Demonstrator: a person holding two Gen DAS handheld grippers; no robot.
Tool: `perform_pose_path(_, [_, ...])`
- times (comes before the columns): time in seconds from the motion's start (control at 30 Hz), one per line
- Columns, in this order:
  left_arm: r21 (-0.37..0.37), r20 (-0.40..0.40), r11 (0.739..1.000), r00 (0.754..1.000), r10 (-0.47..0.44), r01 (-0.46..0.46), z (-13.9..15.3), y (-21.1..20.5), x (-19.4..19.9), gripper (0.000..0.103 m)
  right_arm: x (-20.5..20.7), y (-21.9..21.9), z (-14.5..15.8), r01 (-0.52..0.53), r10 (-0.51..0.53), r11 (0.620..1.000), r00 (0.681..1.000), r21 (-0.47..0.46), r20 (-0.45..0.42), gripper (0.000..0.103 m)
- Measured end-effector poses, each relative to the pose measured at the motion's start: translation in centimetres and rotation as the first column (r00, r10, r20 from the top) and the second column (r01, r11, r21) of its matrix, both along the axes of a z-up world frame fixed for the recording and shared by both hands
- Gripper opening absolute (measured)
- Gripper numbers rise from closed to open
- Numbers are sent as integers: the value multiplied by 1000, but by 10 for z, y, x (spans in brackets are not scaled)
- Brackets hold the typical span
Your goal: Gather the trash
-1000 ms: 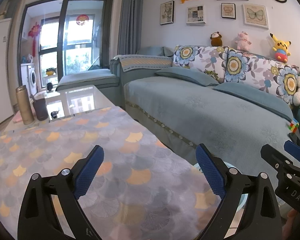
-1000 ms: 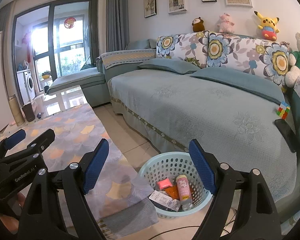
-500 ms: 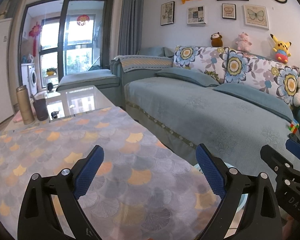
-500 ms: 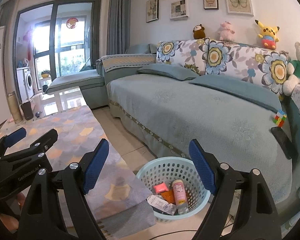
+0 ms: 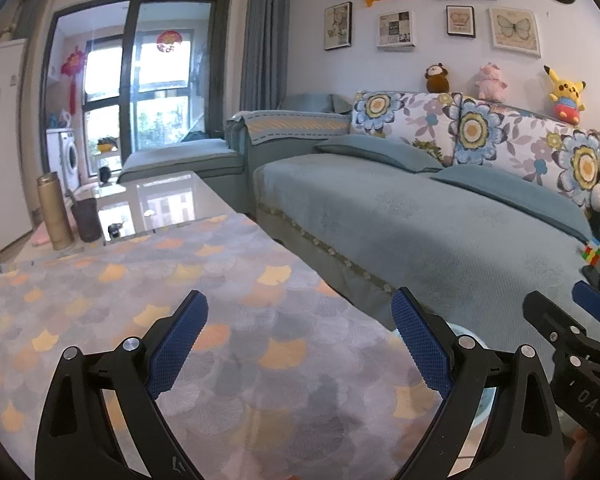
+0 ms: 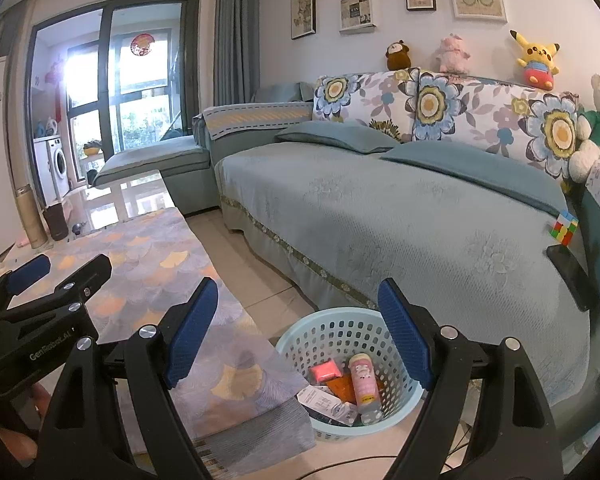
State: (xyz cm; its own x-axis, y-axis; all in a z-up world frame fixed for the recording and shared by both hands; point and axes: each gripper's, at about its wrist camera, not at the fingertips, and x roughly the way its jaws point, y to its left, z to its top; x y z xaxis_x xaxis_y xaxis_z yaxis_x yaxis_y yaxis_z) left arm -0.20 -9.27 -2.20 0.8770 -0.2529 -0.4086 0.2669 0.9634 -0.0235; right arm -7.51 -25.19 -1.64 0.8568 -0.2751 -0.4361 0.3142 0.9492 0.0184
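Since the earlier frames the right wrist view had lifted slightly, so the basket [image 6: 352,368] sat lower in it, while the left view barely shifted. Both the left gripper [image 5: 300,344] and the right gripper [image 6: 296,328] stood wide apart and empty. The basket rested on the floor between the cloth-covered surface [image 5: 180,280] and the sofa [image 6: 420,220], holding a pink bottle [image 6: 364,384] and wrappers.

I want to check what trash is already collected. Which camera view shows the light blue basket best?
The right wrist view. The light blue basket stands on the floor between table and sofa, its inside open to view: a pink bottle, a pink packet and wrappers. The left wrist view shows only a sliver of its rim behind the table edge.
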Motion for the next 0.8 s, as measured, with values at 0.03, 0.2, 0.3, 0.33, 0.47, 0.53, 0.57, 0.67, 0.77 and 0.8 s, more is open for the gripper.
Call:
perform_pose_path(0.03, [-1,-3,1000,1000,0,0,0,-1,0,90,0,0,0,0,0,1000,1000,1,-1,78])
perform_pose_path(0.2, [1,3,1000,1000,2,-2,0,-4,-2,90,0,1,-1,-4,4,1000,1000,4,-2,78])
perform_pose_path(0.3, [4,3,1000,1000,6,-6,1,-5,-3,90,0,1,-1,-5,5,1000,1000,4,-3,78])
perform_pose_path(0.33, [7,0,1000,1000,8,-8,1,-5,-3,91,0,1,-2,-4,4,1000,1000,3,-3,78])
perform_pose_path(0.47, [15,3,1000,1000,18,-18,1,-7,-5,91,1,1,-3,-4,4,1000,1000,9,-6,78])
perform_pose_path(0.53, [16,7,1000,1000,16,-16,1,-8,-6,91,1,1,-3,-4,4,1000,1000,10,-7,78])
perform_pose_path(0.57, [15,8,1000,1000,17,-18,1,-9,-7,91,0,2,-4,-4,4,1000,1000,10,-8,78])
perform_pose_path(0.67, [20,8,1000,1000,18,-18,1,-10,-6,91,0,2,-3,-4,4,1000,1000,13,-9,78])
perform_pose_path(0.77, [19,6,1000,1000,19,-19,2,-10,-7,91,1,1,-4,-2,2,1000,1000,18,-8,78])
perform_pose_path(0.8, [21,7,1000,1000,21,-21,2,-10,-7,91,1,1,-4,-2,2,1000,1000,17,-8,78])
